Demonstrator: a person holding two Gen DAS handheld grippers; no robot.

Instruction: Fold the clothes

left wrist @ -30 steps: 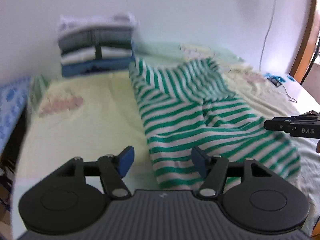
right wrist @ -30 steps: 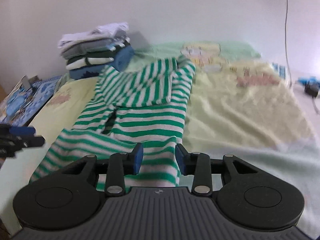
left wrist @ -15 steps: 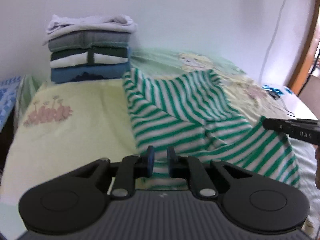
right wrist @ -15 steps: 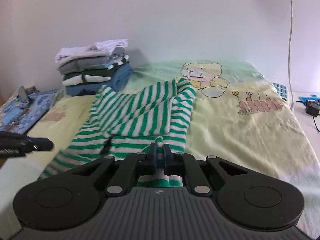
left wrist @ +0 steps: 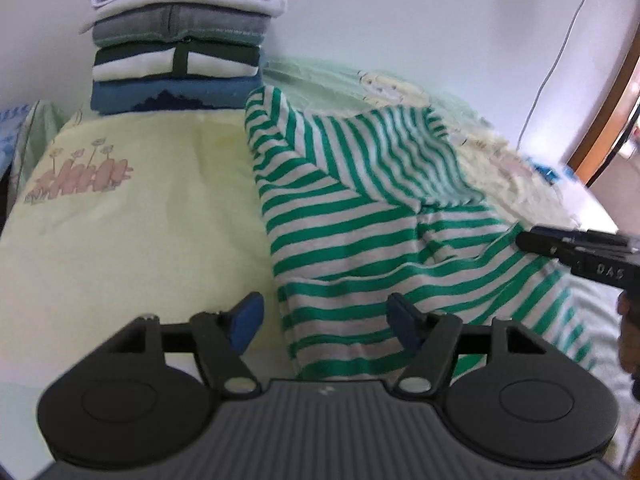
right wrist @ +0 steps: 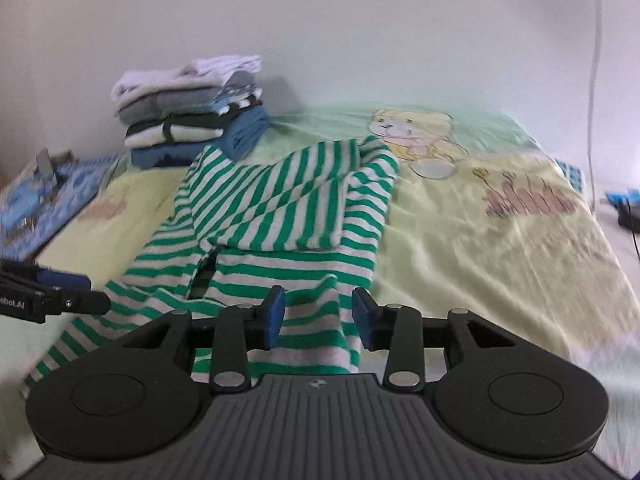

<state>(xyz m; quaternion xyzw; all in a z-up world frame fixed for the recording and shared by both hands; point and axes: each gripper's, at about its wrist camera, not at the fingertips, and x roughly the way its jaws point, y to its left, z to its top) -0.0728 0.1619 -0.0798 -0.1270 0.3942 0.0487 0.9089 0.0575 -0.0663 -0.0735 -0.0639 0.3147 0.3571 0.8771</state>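
Bed sheet (right wrist: 460, 240): pale yellow, I see a bear print on it | striped shirt (left wrist: 360, 216): partly folded, lying mid-bed | folded stack (left wrist: 180, 52): behind the shirt, at the wall | left gripper (left wrist: 326, 322): jaws wide apart over the near hem, holding nothing | right gripper (right wrist: 319, 317): jaws apart, hem fold between them, ungripped

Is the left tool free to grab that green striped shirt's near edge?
Probably yes: the left tool is open, the green striped shirt's near hem lies between its fingers, nothing in the way.
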